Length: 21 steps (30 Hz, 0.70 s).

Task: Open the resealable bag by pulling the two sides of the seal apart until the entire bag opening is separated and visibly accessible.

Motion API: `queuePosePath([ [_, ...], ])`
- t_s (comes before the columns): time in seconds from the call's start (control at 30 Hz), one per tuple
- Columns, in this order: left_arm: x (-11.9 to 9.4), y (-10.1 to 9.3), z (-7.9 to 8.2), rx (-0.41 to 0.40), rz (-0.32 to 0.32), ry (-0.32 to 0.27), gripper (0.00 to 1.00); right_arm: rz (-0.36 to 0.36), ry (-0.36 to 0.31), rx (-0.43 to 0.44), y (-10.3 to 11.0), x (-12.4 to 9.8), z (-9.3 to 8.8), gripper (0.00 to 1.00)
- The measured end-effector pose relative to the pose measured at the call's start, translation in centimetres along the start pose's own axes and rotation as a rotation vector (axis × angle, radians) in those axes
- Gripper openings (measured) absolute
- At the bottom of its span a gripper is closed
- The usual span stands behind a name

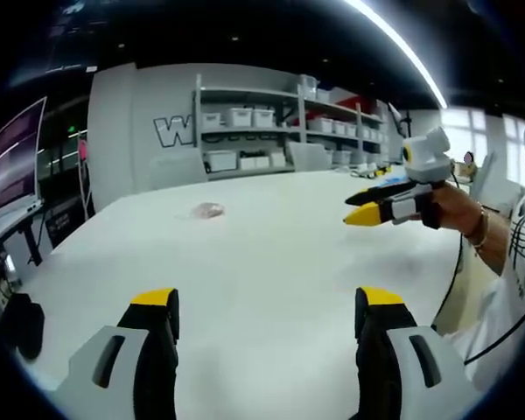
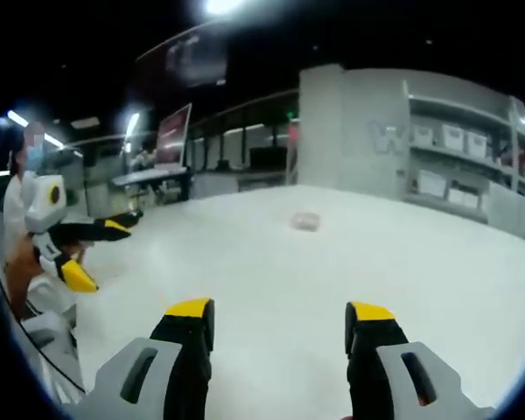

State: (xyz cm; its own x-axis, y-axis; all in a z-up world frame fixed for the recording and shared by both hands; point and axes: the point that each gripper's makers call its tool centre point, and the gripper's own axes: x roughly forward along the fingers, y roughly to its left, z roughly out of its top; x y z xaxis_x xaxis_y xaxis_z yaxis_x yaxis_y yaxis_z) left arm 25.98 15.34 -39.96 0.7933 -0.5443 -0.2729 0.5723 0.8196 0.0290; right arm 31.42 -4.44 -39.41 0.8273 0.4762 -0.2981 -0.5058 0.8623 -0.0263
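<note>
Small clear resealable bag (image 1: pixel 208 210) lies flat far out on the white table (image 1: pixel 271 262), well apart from both grippers. Left gripper (image 1: pixel 267 306) and right gripper (image 2: pixel 280 319) hover with jaws wide apart, nothing held. Bag looks light, thin, floppy and probably slippery, likely to slide, so pinch each lip just beside the seal; seal edge too small to make out.

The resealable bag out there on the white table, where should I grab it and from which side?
The bag lies flat, far off, too small to show its seal. Probably come in low over the table and pinch a raised edge, one gripper per side, once the seal end shows.
</note>
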Motion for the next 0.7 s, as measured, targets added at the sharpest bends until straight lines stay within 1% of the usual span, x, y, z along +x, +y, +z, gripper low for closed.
queuePosePath([
  [0.27,-0.1,0.2,-0.2,-0.001,0.007,0.006,0.81,0.002,0.005,-0.008,-0.3,0.9,0.1,0.6],
  [0.7,-0.1,0.2,-0.2,0.005,0.006,0.01,0.81,0.007,0.03,-0.012,-0.6,2.0,-0.3,0.58],
])
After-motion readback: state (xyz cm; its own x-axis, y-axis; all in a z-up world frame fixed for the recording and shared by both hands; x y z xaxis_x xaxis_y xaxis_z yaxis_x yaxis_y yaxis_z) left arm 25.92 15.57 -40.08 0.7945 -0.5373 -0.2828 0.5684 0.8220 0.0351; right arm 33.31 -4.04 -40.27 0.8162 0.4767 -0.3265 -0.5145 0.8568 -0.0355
